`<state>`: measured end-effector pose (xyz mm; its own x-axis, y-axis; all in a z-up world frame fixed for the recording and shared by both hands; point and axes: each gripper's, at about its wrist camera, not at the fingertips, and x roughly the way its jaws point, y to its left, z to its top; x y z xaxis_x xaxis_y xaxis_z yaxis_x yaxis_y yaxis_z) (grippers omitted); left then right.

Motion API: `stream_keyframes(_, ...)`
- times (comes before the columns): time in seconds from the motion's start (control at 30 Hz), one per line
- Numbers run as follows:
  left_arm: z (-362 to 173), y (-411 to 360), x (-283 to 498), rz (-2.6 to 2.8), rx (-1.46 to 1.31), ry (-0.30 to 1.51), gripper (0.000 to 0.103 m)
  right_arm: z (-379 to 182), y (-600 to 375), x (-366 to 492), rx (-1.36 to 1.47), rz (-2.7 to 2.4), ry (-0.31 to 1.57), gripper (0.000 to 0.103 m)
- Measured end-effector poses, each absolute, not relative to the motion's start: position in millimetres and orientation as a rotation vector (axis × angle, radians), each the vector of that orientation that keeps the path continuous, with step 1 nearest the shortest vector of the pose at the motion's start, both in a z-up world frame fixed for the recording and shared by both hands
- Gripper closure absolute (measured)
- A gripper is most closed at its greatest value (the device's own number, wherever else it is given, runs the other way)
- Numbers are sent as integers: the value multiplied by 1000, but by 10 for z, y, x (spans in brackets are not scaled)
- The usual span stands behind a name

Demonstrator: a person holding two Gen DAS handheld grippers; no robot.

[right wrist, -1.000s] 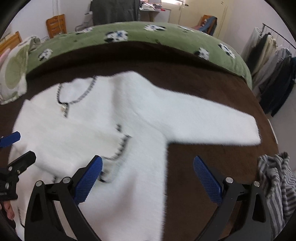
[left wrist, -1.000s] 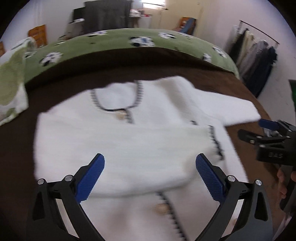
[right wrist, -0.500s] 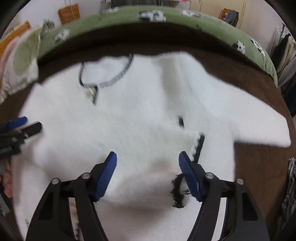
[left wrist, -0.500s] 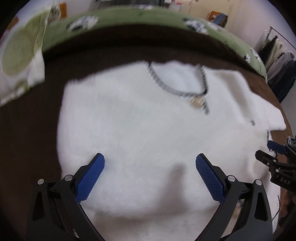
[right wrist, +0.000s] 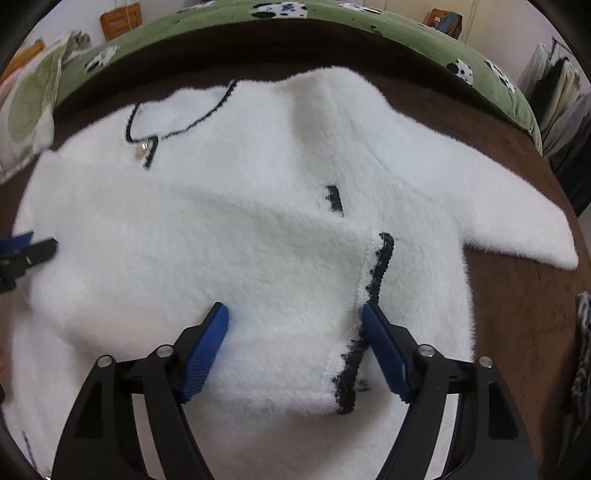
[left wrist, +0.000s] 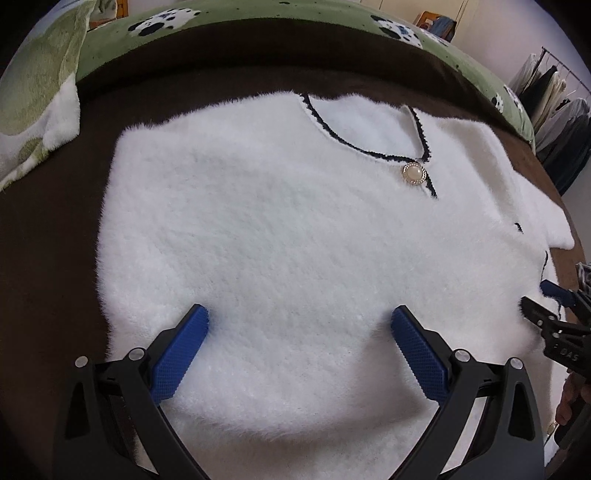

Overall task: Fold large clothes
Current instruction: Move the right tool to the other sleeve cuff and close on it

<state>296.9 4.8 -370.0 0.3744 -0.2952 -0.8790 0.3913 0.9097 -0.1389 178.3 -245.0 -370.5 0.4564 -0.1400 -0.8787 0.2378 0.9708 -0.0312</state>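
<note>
A fluffy white cardigan [left wrist: 295,229] with black trim and a pearl button [left wrist: 414,173] lies on the dark brown bed cover. One sleeve is folded across the chest, its black-edged cuff [right wrist: 376,266] at the right. My left gripper [left wrist: 300,334] is open, fingers resting on the folded sleeve. My right gripper [right wrist: 293,332] is open around the cuff end of the cardigan [right wrist: 258,229], one pad [right wrist: 384,350] touching the trim. The other sleeve [right wrist: 498,214] lies spread out to the right. The right gripper also shows in the left wrist view [left wrist: 550,317].
A green blanket with cow print [left wrist: 258,14] lies along the far side of the bed. A pale green pillow [left wrist: 33,92] sits at the left. Clothes hang on a rack [right wrist: 561,96] at the right. A striped garment [right wrist: 583,369] lies at the bed's right edge.
Both grippers have moved down and forward onto the cardigan. The right gripper's jaws have narrowed around the cuff end of the folded sleeve. The left gripper stays wide open.
</note>
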Motion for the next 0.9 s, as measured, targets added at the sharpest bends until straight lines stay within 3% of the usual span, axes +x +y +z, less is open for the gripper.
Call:
stream_keyframes(0.07, -3628, 26, 2977, -441, 79, 1111, 6, -3589, -2460, 1768, 97, -257, 1050, 11)
stream_keyframes(0.27, -3205, -103, 2930, -432, -9, 1106, 7, -3000, -2840, 1601, 145, -292, 950, 6)
stream_keyframes(0.5, -2762, -782, 2715, -363, 40, 1067, 6, -2451, -3949, 1433, 117, -339, 900, 6)
stream_keyframes(0.9, -3098, -2165, 2432, -354, 36, 1095, 6, -2496, -6001, 1190, 92, -486, 948, 6)
